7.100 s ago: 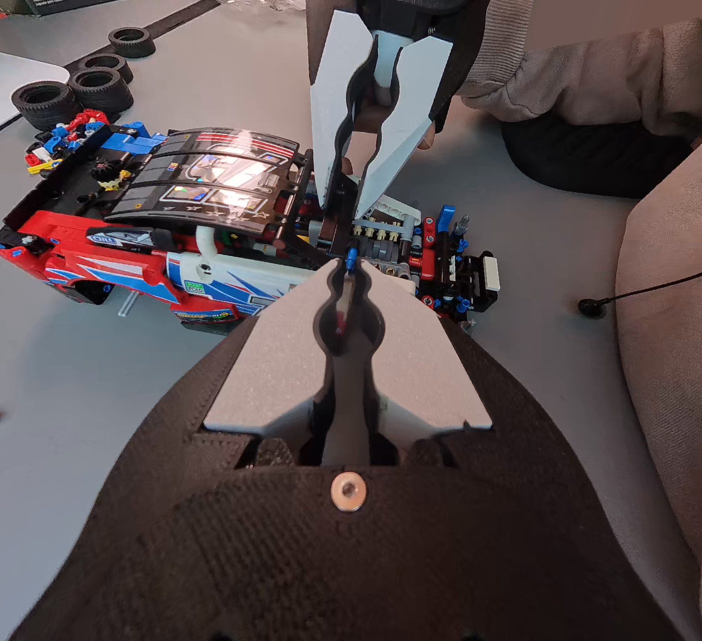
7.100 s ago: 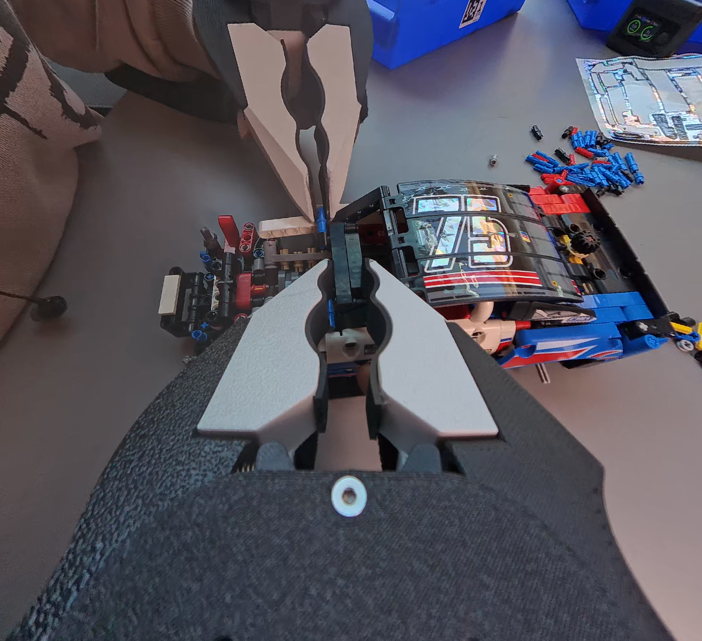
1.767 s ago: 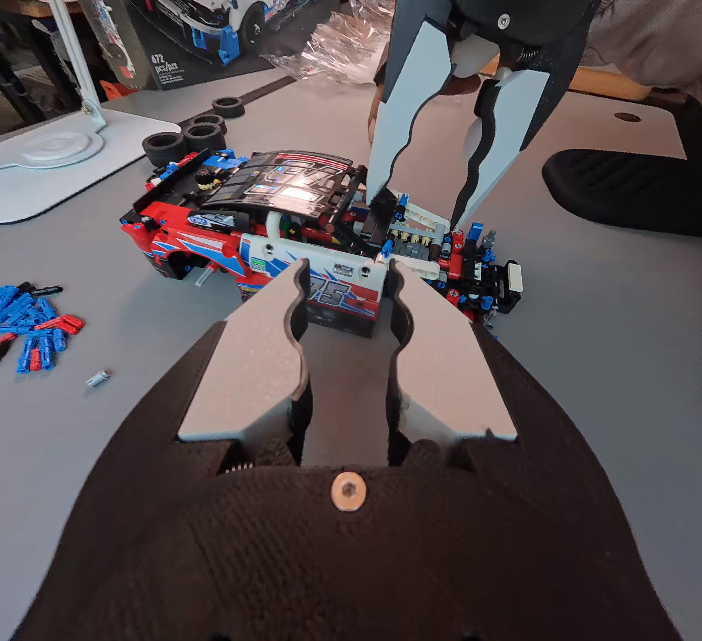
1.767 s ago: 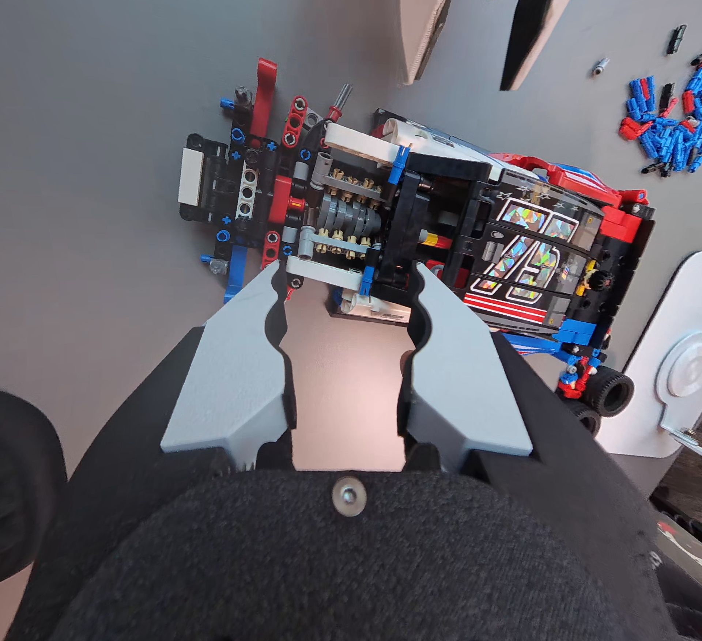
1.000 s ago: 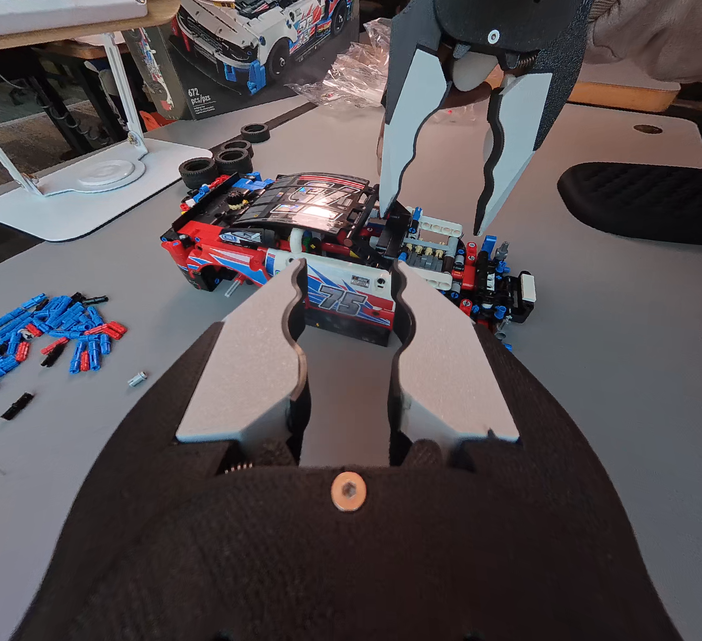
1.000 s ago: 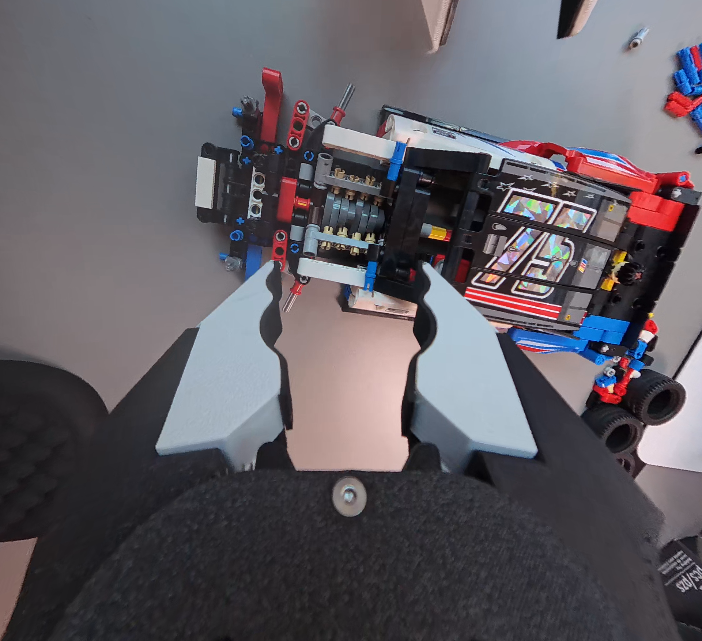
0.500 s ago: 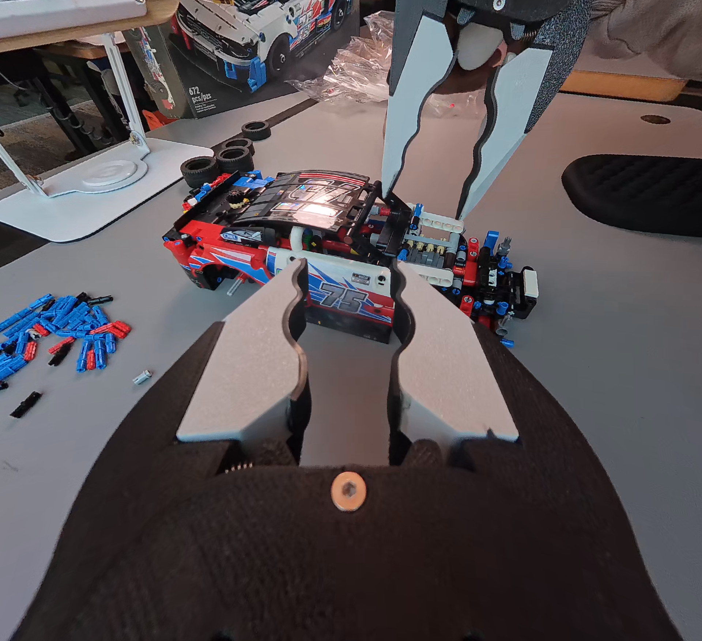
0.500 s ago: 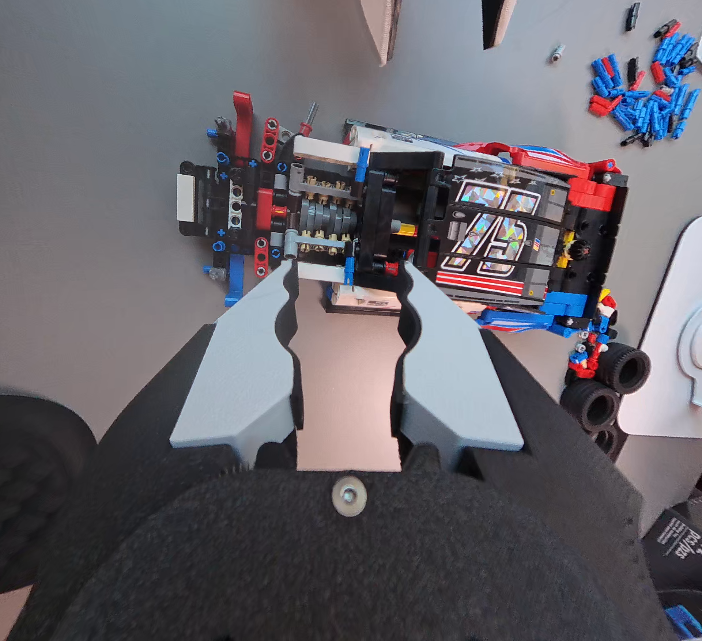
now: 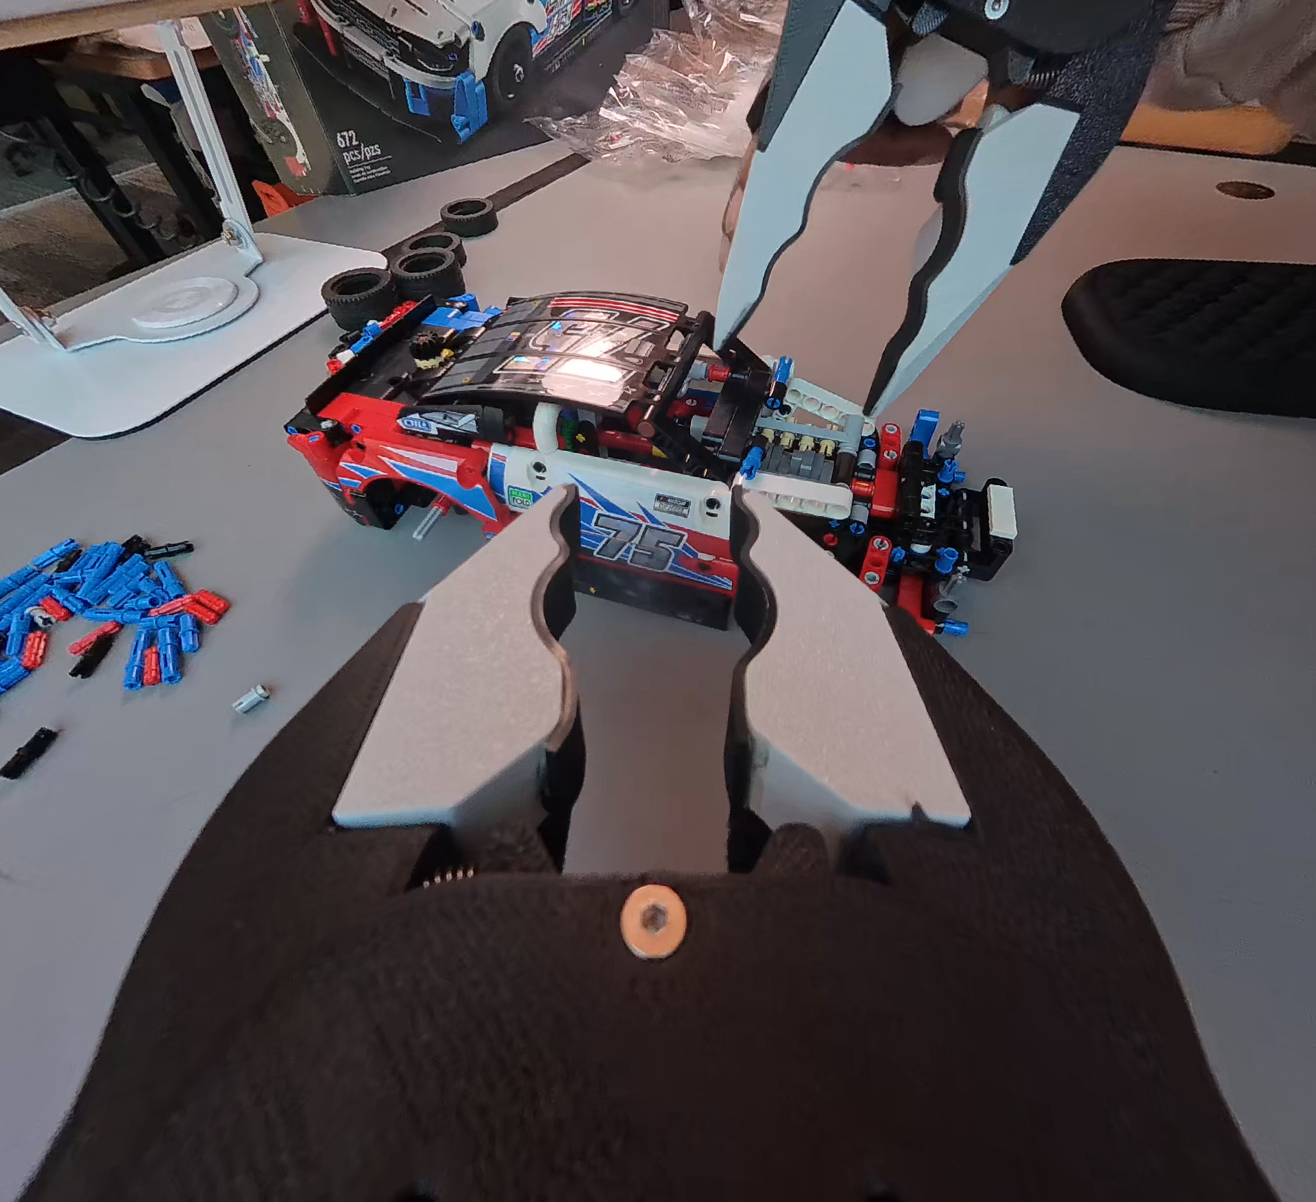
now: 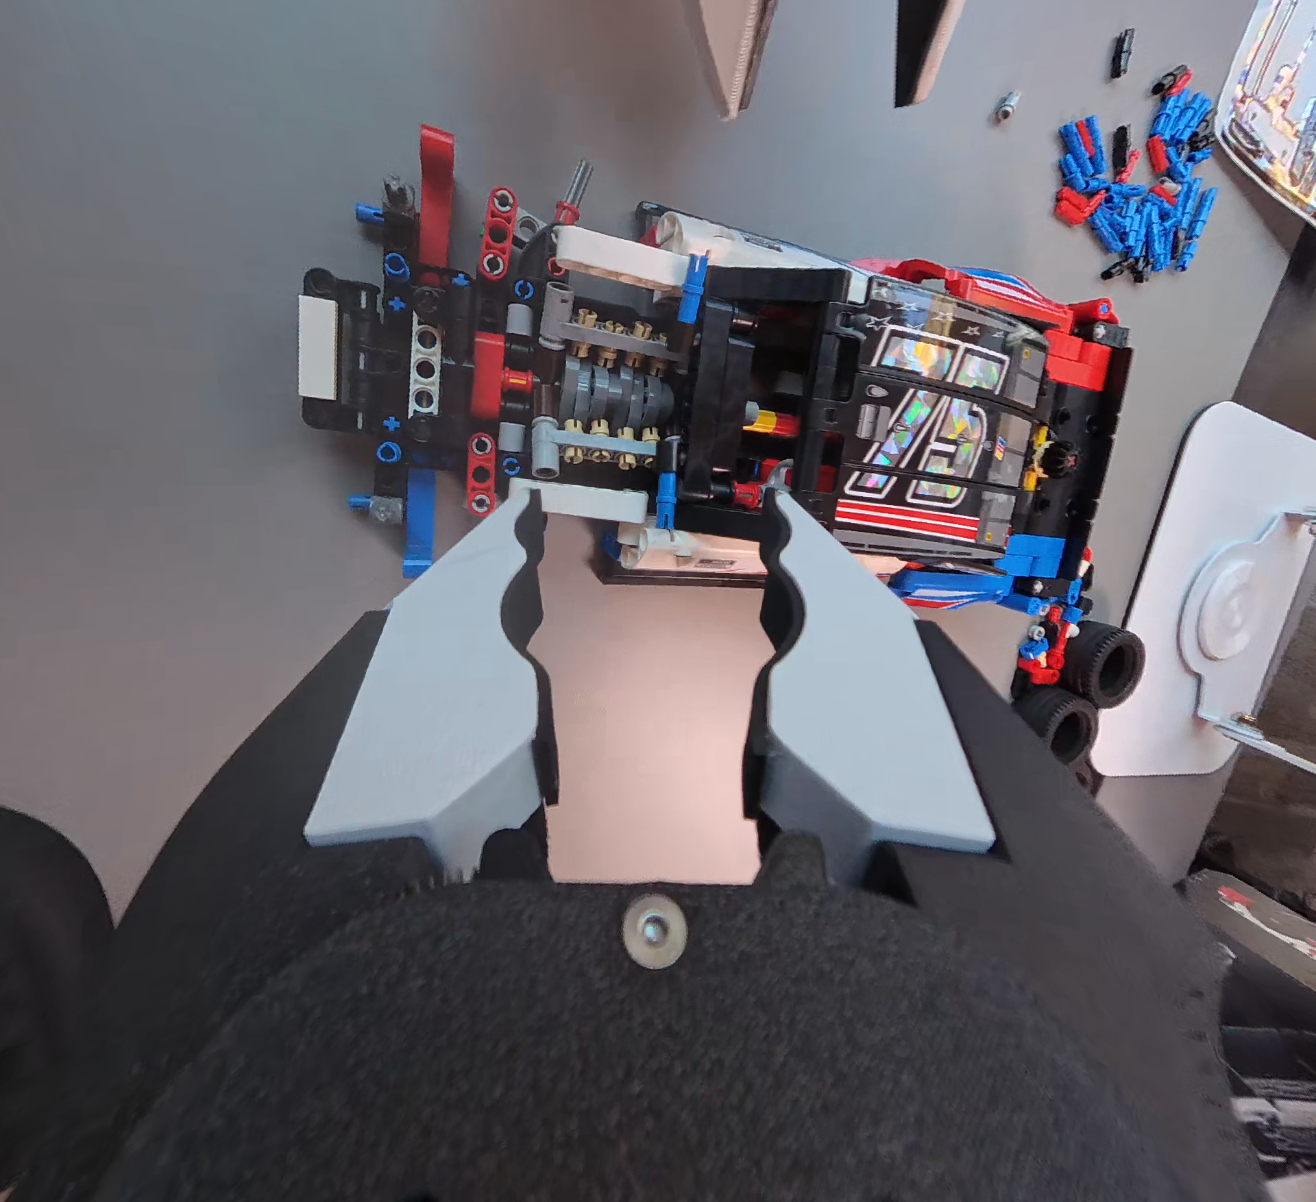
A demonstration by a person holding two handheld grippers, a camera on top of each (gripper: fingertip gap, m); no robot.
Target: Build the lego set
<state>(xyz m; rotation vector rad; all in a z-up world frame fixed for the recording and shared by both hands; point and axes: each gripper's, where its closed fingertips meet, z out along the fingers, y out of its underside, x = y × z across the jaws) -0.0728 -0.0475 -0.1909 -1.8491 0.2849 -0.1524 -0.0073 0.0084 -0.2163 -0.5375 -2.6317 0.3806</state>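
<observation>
both views are bright and evenly lit from overhead, with soft, short shadows under the lego car [image 9: 570,456] on the grey counter [image 9: 1139,669]. glare whitens the car's glossy black roof [image 9: 570,370], and its foil number glints in rainbow patches from above [image 10: 926,399]. wide-angle distortion bends the edges. the nearby fingers [image 10: 441,705] look slightly soft; the background is dimmer.

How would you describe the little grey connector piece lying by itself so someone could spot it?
Start at the lego car on the grey table, then find the pile of blue and red pins beside it. The small grey connector lies just off that pile, alone and pale.
</observation>
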